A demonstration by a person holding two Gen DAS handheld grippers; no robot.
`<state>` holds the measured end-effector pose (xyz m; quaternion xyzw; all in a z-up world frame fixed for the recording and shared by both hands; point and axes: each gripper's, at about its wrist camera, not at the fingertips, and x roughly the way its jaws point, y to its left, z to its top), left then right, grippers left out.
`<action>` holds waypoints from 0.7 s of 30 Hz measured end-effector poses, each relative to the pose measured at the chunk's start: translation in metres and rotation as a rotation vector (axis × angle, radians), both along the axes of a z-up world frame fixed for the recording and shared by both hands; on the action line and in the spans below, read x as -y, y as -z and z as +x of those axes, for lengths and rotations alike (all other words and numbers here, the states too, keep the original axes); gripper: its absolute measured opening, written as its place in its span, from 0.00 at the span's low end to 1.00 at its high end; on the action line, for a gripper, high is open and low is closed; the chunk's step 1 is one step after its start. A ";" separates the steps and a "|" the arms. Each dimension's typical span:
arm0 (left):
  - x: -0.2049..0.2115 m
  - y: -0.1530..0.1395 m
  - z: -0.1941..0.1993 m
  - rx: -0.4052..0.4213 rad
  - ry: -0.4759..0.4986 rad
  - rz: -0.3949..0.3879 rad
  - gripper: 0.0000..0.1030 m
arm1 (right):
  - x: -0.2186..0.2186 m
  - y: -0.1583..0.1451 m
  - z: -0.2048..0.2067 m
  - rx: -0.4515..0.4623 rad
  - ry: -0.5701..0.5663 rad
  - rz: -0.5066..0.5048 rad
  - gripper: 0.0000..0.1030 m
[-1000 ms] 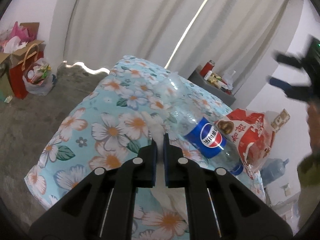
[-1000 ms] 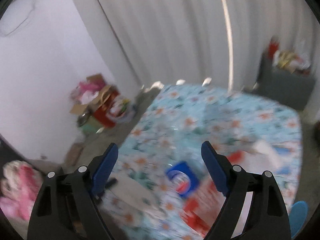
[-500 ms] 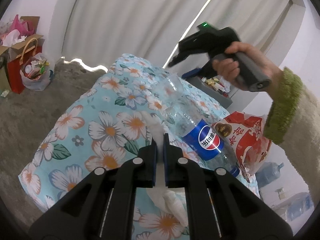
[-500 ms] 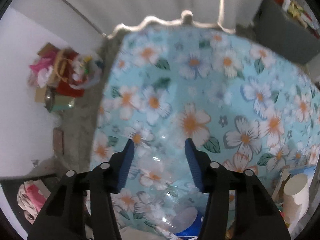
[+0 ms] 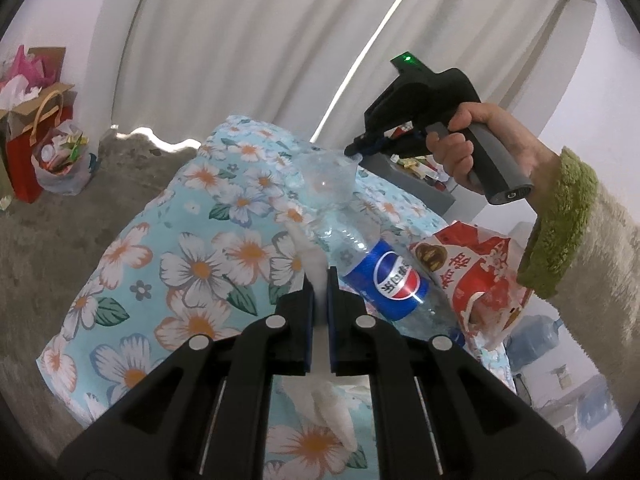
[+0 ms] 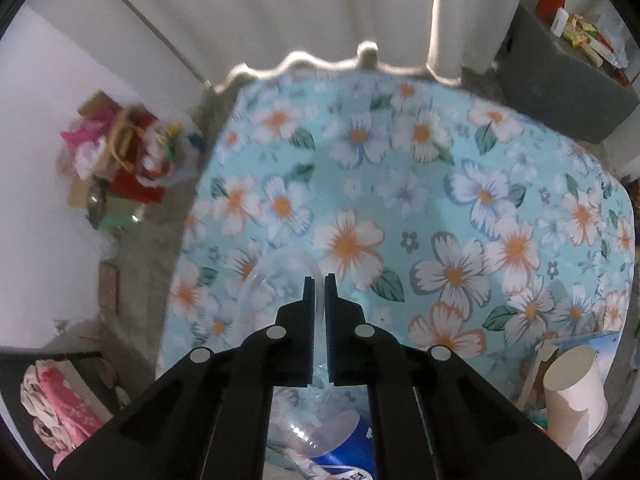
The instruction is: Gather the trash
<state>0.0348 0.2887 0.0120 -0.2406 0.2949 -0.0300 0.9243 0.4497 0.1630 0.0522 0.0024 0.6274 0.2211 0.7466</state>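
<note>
Bottle (image 5: 360, 264): lying on floral cloth (image 5: 192, 264), beside red snack bag (image 5: 480, 276).
Right gripper (image 6: 319, 280): just clenched on bottle's clear rim.
Left gripper (image 5: 319, 276): clamped on white tissue (image 5: 316, 264).

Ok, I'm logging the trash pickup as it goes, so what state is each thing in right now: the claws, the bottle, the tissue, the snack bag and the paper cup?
Left claw: shut on the white tissue.
Right claw: jaws have just been closing; shut on the clear rim of the bottle.
Bottle: empty, crumpled, lying on the flowered cloth.
Snack bag: crumpled, beside the bottle.
Paper cup: torn, tipped over.
</note>
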 end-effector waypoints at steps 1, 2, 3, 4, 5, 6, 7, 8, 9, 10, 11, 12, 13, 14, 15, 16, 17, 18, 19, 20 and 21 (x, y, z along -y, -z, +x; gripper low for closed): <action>0.002 -0.005 -0.002 0.011 0.005 0.007 0.03 | 0.006 -0.010 -0.003 0.020 -0.001 0.018 0.05; 0.004 -0.009 -0.003 0.020 0.008 0.014 0.03 | 0.011 -0.021 -0.008 0.044 -0.006 0.036 0.05; 0.005 -0.013 -0.004 0.031 0.011 0.023 0.03 | 0.018 -0.032 -0.015 0.068 -0.009 0.059 0.05; 0.009 -0.020 -0.006 0.049 0.019 0.033 0.03 | 0.024 -0.042 -0.020 0.085 -0.010 0.081 0.05; 0.011 -0.025 -0.008 0.062 0.029 0.033 0.03 | 0.034 -0.056 -0.028 0.111 -0.013 0.116 0.05; 0.014 -0.031 -0.009 0.076 0.044 0.031 0.03 | 0.046 -0.071 -0.039 0.143 -0.013 0.148 0.05; 0.019 -0.038 -0.010 0.093 0.069 0.026 0.02 | 0.056 -0.082 -0.047 0.167 -0.010 0.174 0.05; 0.023 -0.044 -0.011 0.104 0.089 0.020 0.02 | 0.072 -0.096 -0.060 0.201 -0.007 0.210 0.05; 0.030 -0.051 -0.011 0.120 0.123 0.007 0.02 | 0.090 -0.111 -0.073 0.241 0.001 0.238 0.05; 0.037 -0.058 -0.012 0.134 0.161 -0.009 0.02 | 0.103 -0.121 -0.084 0.271 0.009 0.258 0.05; 0.044 -0.064 -0.012 0.145 0.197 -0.021 0.02 | 0.124 -0.133 -0.100 0.307 0.023 0.293 0.05; 0.051 -0.068 -0.011 0.156 0.226 -0.028 0.02 | 0.140 -0.140 -0.112 0.327 0.036 0.320 0.05; 0.062 -0.077 -0.011 0.176 0.279 -0.042 0.02 | 0.164 -0.150 -0.130 0.359 0.054 0.351 0.05; 0.072 -0.084 -0.010 0.191 0.325 -0.055 0.02 | 0.189 -0.157 -0.148 0.397 0.080 0.370 0.05; 0.081 -0.091 -0.009 0.206 0.370 -0.071 0.02 | 0.207 -0.161 -0.162 0.423 0.101 0.377 0.05; 0.094 -0.099 -0.008 0.221 0.433 -0.094 0.02 | 0.235 -0.165 -0.181 0.456 0.135 0.384 0.05; 0.103 -0.104 -0.007 0.229 0.479 -0.107 0.02 | 0.261 -0.167 -0.198 0.482 0.177 0.389 0.05; 0.120 -0.111 -0.003 0.236 0.550 -0.119 0.02 | 0.285 -0.168 -0.214 0.506 0.218 0.390 0.05; 0.136 -0.116 -0.001 0.240 0.605 -0.125 0.02 | 0.315 -0.167 -0.234 0.535 0.275 0.383 0.05; 0.148 -0.119 0.002 0.239 0.646 -0.130 0.02 | 0.341 -0.164 -0.251 0.558 0.333 0.371 0.05; 0.167 -0.123 0.006 0.237 0.707 -0.137 0.02 | 0.365 -0.161 -0.267 0.576 0.391 0.353 0.05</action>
